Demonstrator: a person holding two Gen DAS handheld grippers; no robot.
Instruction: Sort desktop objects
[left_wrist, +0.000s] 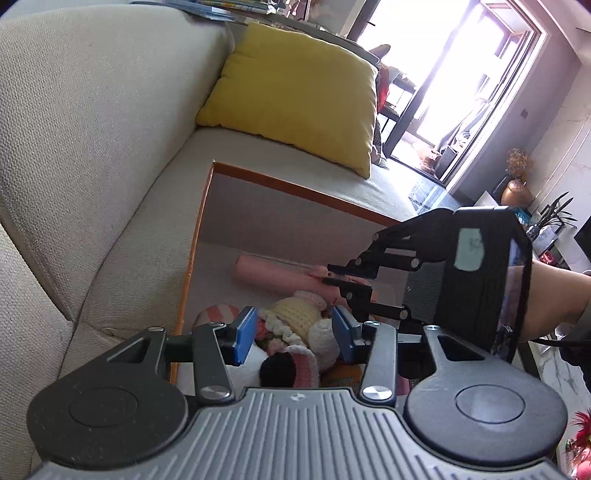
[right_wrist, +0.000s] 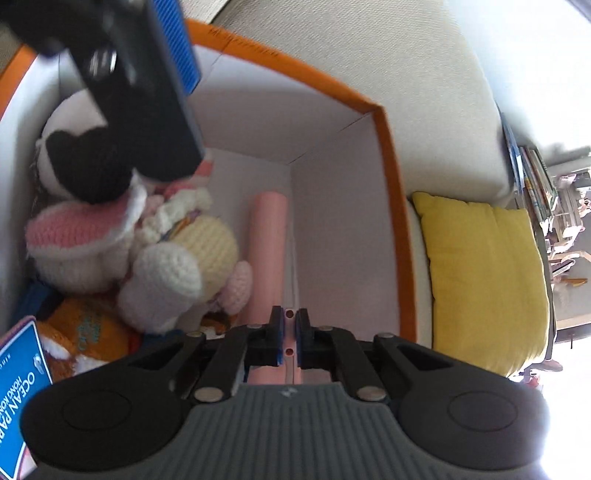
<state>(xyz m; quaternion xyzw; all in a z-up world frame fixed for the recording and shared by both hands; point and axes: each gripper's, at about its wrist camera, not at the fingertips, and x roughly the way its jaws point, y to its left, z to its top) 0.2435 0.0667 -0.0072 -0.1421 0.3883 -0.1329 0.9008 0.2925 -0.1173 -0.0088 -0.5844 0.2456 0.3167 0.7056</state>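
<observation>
Inside the orange-rimmed white storage box (right_wrist: 391, 206) on the beige sofa (left_wrist: 92, 147), the right gripper (right_wrist: 291, 334) has its jaws clamped on a pink cylindrical case (right_wrist: 267, 240) lying along the box wall, while the left gripper (left_wrist: 293, 334) hovers, jaws apart, over crocheted plush toys (right_wrist: 147, 251).

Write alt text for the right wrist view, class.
The right gripper, jaws shut on a pink tube, reaches into an orange-rimmed box on a sofa. Crocheted toys fill the box's left side.
</observation>
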